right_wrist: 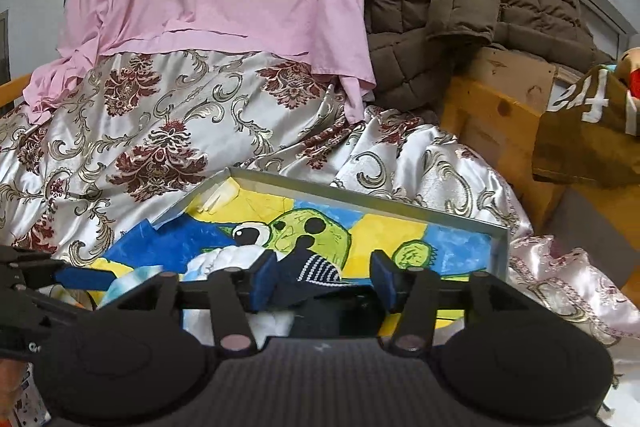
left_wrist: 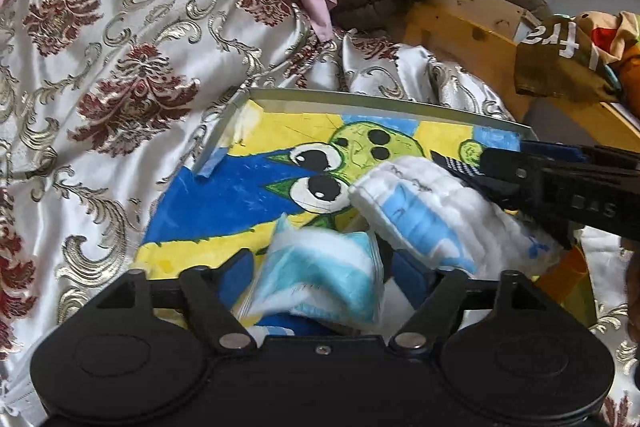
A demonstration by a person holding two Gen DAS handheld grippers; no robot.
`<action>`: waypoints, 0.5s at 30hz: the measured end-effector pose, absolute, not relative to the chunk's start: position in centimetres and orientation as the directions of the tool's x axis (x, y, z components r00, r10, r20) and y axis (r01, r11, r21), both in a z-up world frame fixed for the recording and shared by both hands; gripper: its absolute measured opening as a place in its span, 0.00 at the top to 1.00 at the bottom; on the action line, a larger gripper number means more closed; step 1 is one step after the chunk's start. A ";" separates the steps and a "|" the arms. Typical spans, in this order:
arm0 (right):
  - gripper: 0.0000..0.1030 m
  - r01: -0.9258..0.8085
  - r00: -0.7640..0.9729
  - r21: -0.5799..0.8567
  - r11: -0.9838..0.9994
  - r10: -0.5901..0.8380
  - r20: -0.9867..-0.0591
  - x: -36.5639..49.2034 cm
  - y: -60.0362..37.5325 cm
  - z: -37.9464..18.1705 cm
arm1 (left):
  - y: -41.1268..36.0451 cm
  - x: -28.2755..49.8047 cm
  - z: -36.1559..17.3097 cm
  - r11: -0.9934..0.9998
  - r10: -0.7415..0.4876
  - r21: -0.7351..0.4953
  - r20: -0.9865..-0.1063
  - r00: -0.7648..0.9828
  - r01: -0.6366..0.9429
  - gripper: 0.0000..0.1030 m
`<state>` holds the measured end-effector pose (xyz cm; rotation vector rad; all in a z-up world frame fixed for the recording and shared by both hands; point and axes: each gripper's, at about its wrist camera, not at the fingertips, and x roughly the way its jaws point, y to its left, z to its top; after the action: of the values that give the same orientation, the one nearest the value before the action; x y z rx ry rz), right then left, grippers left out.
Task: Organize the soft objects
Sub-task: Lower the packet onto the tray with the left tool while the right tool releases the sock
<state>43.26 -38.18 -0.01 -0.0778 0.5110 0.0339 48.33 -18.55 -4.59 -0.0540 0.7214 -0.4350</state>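
Diapers (left_wrist: 424, 211) on painted tray (left_wrist: 360, 99), left claw (left_wrist: 324, 279) apart, right claw (right_wrist: 324, 279) apart, seemingly over dark cloth (right_wrist: 316, 267)

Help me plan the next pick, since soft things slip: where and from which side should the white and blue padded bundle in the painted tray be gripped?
Grip the white and blue padded bundle across its rounded folded end, which points toward the tray's far rim. Come from above with the left hand-held gripper: that end looks plump and lies clear on the painted floor.

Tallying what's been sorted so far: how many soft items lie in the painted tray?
3. A white-and-blue quilted pad at the tray's right, a crinkly blue-and-white packet between the left gripper's open jaws, and a navy striped knit by the right gripper. Others may be hidden.
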 end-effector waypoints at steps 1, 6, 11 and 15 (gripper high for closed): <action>0.43 -0.051 0.872 -0.069 0.996 0.011 -0.489 43.1 -38.3 0.2 | -18.6 48.3 -4.5 0.912 -0.398 -0.190 -0.629 0.668 0.364 0.18; 0.35 -0.054 0.879 -0.080 0.995 0.009 -0.476 41.4 -38.5 1.3 | -18.1 47.8 -4.1 0.918 -0.392 -0.217 -0.619 0.681 0.331 0.16; 0.23 -0.047 0.902 -0.071 0.996 0.012 -0.431 38.9 -38.8 3.0 | -17.1 45.2 -2.4 0.918 -0.395 -0.249 -0.536 0.746 0.308 0.07; 0.20 -0.043 0.915 -0.062 0.997 0.014 -0.403 36.7 -38.6 4.4 | -16.1 42.6 -0.6 0.922 -0.382 -0.251 -0.470 0.796 0.294 0.04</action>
<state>36.72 -38.57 4.37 -0.0704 0.4146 0.0292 42.58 -16.14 -0.61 -0.1686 0.5393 -0.3651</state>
